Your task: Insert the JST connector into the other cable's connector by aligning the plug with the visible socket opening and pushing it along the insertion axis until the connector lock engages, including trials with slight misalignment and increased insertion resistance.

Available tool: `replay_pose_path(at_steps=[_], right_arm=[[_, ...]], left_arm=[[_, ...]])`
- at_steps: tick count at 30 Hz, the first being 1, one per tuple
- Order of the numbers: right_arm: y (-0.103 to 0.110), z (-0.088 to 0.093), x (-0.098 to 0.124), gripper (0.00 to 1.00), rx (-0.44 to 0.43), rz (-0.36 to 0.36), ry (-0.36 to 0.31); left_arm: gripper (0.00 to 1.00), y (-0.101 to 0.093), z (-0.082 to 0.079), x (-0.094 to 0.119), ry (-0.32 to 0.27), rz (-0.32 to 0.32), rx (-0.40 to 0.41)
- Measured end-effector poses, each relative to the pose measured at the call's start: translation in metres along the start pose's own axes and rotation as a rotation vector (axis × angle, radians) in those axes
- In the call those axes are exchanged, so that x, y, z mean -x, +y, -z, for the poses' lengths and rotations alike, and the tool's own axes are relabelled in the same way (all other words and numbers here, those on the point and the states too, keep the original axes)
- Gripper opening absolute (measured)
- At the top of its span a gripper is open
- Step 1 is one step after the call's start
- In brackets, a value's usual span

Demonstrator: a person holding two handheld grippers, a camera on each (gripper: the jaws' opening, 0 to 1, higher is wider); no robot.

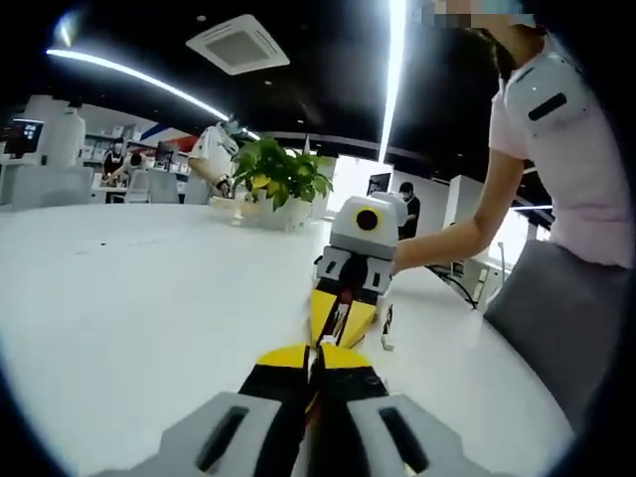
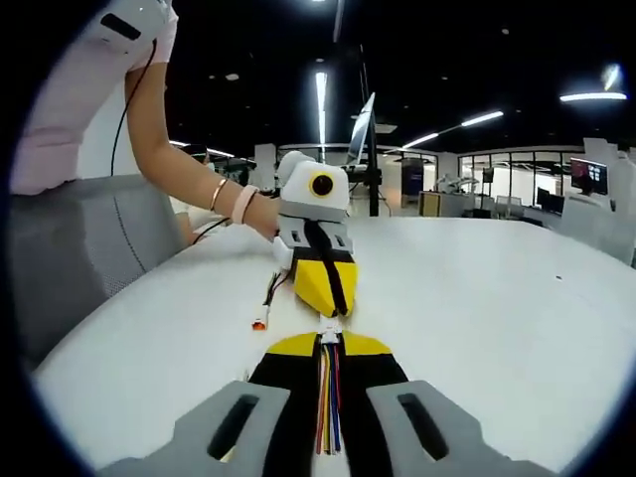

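Note:
In the right gripper view my right gripper (image 2: 329,341) is shut on a bundle of coloured wires (image 2: 327,397) that ends in a small white JST connector (image 2: 330,326) just past its yellow tips. Facing it tip to tip is my left gripper (image 2: 326,310), shut with a dark cable between its jaws. The white connector sits right at the left gripper's tips; the joint itself is too small to read. In the left gripper view my left gripper (image 1: 318,350) is shut on a thin cable, and the right gripper (image 1: 331,338) meets it nose to nose low over the white table (image 1: 149,298).
A loose spare cable (image 2: 268,296) with an orange-and-white plug (image 2: 259,323) lies on the table (image 2: 497,298) beside the grippers, also visible as a white piece (image 1: 386,328). A potted plant (image 1: 280,179) stands further back. The person (image 1: 566,199) stands at the table's edge.

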State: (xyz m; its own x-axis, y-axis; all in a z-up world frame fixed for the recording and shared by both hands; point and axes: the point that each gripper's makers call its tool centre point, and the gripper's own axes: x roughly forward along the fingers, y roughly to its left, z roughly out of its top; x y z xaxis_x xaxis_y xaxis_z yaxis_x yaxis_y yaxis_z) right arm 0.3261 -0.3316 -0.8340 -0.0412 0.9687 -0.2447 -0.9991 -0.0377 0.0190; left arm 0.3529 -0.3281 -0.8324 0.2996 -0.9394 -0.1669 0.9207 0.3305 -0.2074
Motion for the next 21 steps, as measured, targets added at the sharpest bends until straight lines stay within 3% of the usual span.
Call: replay_pose_path(at_steps=[10, 21], right_arm=[[-0.011, 0.005, 0.0, 0.04, -0.017, 0.021, -0.003], [-0.021, 0.009, 0.001, 0.05, -0.054, 0.036, -0.01]], left_arm=[[0.0, 0.002, -0.001, 0.001, -0.011, -0.013, 0.025], [0.09, 0.005, -0.005, 0.005, -0.041, -0.027, 0.075]])
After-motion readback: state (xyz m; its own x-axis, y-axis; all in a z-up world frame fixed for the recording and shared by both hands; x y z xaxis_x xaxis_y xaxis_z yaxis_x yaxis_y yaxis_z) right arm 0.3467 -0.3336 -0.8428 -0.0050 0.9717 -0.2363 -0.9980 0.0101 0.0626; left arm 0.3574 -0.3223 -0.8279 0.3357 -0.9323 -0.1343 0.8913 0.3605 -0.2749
